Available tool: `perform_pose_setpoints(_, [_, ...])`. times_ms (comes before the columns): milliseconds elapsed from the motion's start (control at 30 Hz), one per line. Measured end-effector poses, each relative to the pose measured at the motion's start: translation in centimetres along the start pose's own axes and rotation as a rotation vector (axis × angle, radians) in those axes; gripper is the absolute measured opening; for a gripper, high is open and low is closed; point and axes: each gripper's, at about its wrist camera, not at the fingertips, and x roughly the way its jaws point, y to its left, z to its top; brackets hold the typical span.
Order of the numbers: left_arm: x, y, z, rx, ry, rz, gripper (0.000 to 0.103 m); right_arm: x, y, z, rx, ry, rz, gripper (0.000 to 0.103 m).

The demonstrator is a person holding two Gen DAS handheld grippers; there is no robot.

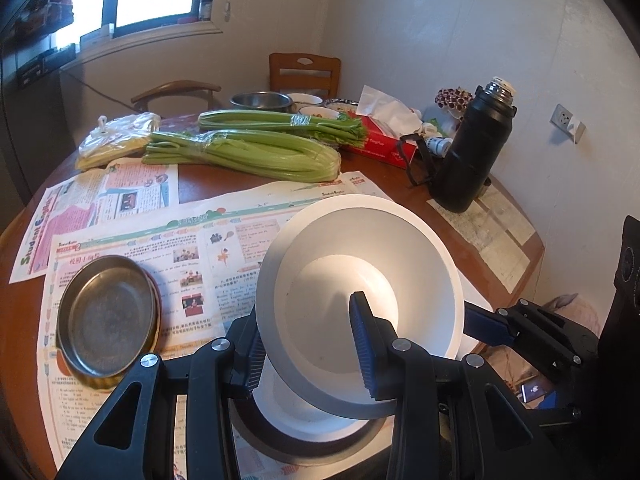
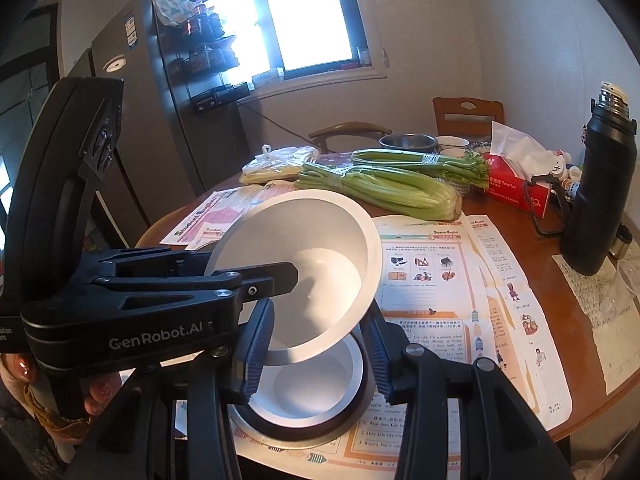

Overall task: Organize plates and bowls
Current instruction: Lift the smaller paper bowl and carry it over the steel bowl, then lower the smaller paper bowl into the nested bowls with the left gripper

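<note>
I have the wide white ceramic bowl [image 1: 360, 276] gripped from both sides — my left gripper [image 1: 310, 350] clamps its near rim, my right gripper [image 2: 316, 350] clamps the opposite rim. It hangs tilted just above a second white bowl [image 2: 304, 392] standing on the newspaper-covered round wooden table [image 2: 532, 276].

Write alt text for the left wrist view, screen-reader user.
Both grippers, the left gripper and right gripper, clamp the rim of a tilted white bowl held above another white bowl on newspaper. A metal plate lies left; celery and a black flask sit farther back.
</note>
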Motion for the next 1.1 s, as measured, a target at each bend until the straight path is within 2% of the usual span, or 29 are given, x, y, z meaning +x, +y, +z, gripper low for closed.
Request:
perform_pose_setpoints(700, [0.1, 0.1, -2.2, -0.026, 0.030, 0.011, 0.039, -0.3, 0.5, -1.8, -0.010, 0.039, 0.037, 0.045])
perform_pose_setpoints(1100, [1.9, 0.5, -3.7, -0.045, 0.085, 0.024, 0.039, 1.0, 0.4, -3.2, -0.015, 0.094, 0.051, 0.045])
